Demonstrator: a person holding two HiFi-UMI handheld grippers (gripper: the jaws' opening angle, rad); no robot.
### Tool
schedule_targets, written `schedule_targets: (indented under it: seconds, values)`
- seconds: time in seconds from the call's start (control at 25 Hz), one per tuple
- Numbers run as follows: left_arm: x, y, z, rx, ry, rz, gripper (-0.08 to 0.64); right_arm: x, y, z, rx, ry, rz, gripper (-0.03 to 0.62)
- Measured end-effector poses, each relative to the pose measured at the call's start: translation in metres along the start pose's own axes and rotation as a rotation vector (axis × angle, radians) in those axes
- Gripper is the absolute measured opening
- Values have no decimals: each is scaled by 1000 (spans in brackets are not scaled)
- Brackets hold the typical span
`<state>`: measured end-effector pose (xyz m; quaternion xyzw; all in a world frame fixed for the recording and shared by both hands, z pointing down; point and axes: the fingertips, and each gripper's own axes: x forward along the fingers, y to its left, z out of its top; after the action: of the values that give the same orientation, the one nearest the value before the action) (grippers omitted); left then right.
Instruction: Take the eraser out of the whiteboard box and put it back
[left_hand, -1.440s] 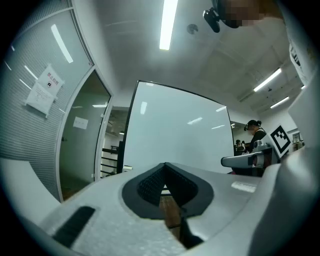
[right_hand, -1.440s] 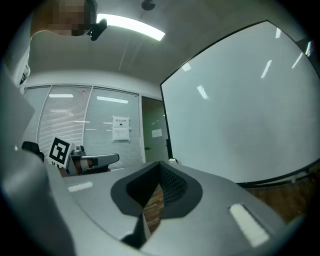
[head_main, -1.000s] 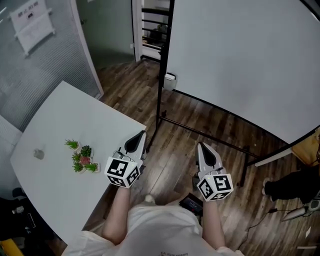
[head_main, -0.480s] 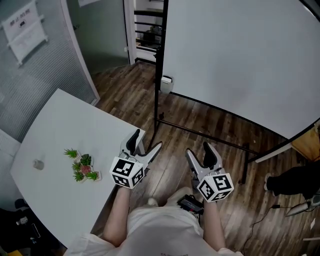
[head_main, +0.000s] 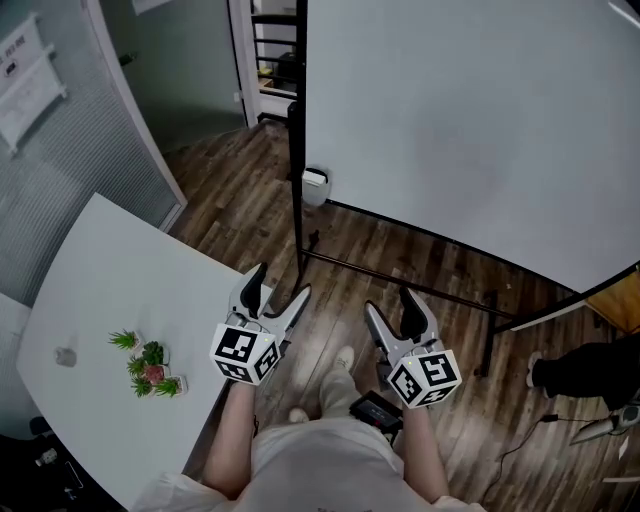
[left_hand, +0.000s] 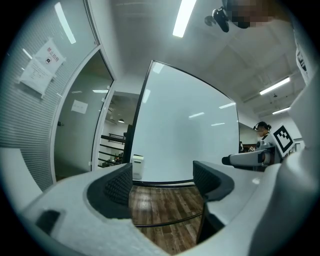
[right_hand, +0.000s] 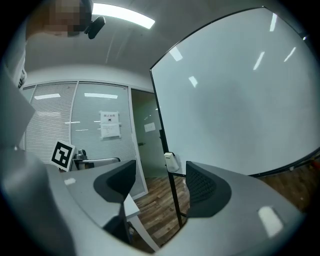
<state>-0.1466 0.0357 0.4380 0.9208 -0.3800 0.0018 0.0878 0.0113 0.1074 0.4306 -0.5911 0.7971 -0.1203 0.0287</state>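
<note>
Left gripper (head_main: 283, 280) and right gripper (head_main: 387, 300), just opened, stand apart and empty before the whiteboard (head_main: 470, 130).

Readable text: none
Paper notice (right_hand: 110, 125) on glass partition (right_hand: 50, 120): seemingly printed lines, too small to read
Left gripper (head_main: 280, 282) cube: square coded markers, no letters
Right gripper (head_main: 388, 302) cube: square coded markers, no letters

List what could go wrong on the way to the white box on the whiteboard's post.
The stand's base bar lies on the floor between the person and the white box; a foot may catch it.
The table has a corner close on the left; an elbow could clip it.
No eraser shows in the box from here, so the grab may start blind.
</note>
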Motion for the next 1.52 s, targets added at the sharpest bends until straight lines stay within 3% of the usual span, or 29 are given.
schedule_targets:
  seconds: [0.4, 0.56, 0.68, 0.96, 1.28, 1.52]
  values:
    - [138, 50, -4, -22, 31, 45, 368, 105, -80, 16, -61, 69, 73, 313]
    - [167, 57, 0, 37, 53, 77, 357, 126, -96, 20, -43, 67, 112, 313]
    - [177, 64, 5, 85, 63, 123, 333, 137, -102, 26, -32, 56, 149, 313]
    - [182, 75, 12, 75, 61, 189, 333, 159, -107, 36, -33, 50, 213, 313]
    - [189, 84, 13, 40, 44, 209, 324, 172, -107, 35, -39, 61, 251, 311]
    - [212, 90, 8, 44, 59, 190, 324, 178, -120, 35, -38, 57, 228, 311]
